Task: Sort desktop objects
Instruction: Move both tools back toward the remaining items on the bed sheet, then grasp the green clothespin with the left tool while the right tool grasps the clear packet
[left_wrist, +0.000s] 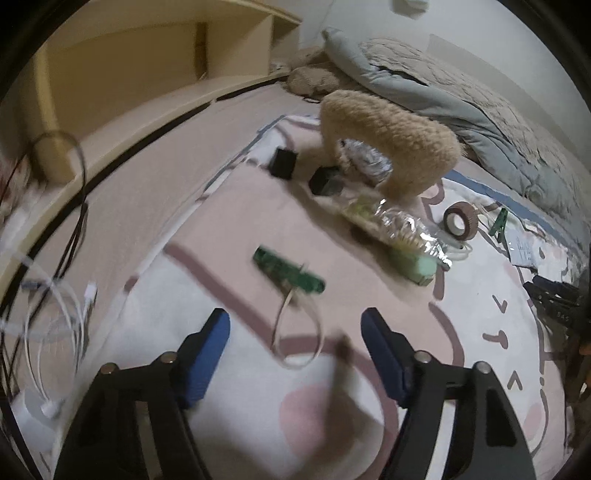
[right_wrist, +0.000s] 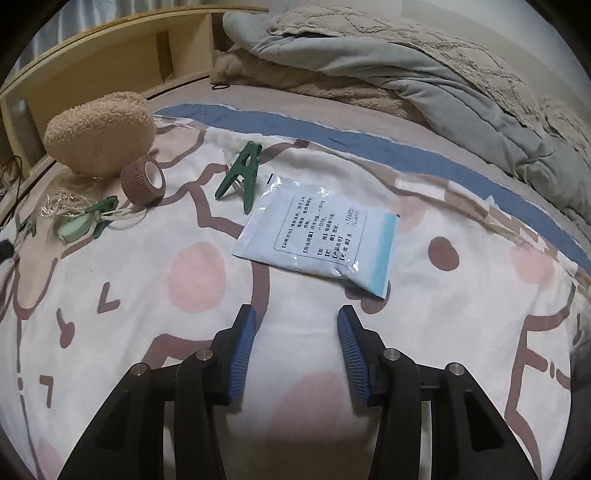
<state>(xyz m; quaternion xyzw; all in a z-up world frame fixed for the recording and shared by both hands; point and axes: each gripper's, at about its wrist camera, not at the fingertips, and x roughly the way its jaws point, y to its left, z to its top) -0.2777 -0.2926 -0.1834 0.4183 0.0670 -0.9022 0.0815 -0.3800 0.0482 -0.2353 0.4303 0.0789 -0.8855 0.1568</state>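
**Two empty grippers over a bedspread strewn with small objects**

Nearest the left wrist camera, the left gripper (left_wrist: 295, 328) stands with its blue pads apart and nothing between them. Just beyond its tips lies a thin looped cable (left_wrist: 295, 332), blurred, running up to a green circuit board (left_wrist: 288, 271). The board's long axis runs from near right to far left across the patterned bedspread (left_wrist: 480, 314). A dark smear beside the loop is too blurred to name. Farther off sit two small black boxes (left_wrist: 282, 162), a crinkled clear plastic wrapper (left_wrist: 399, 225) partly covering a pale green block (left_wrist: 417, 267), and a fuzzy tan plush (left_wrist: 388, 144) that hides part of something silvery beneath it. White cables (left_wrist: 74, 321) at the left edge are smeared and cut off.

In the right wrist view the right gripper (right_wrist: 297, 350) holds its pads a moderate way apart, empty, over bare bedspread. Just beyond them lies a white printed sachet (right_wrist: 317, 236), flat, its long axis slanting from far left to near right, its blue-edged end at the right. Farther left a green clothespin (right_wrist: 240, 177) has its jaws toward the camera, and a brown bandage roll (right_wrist: 144, 182) lies on its side, its open core facing right. A rumpled grey quilt (right_wrist: 406, 74) fills the far right.
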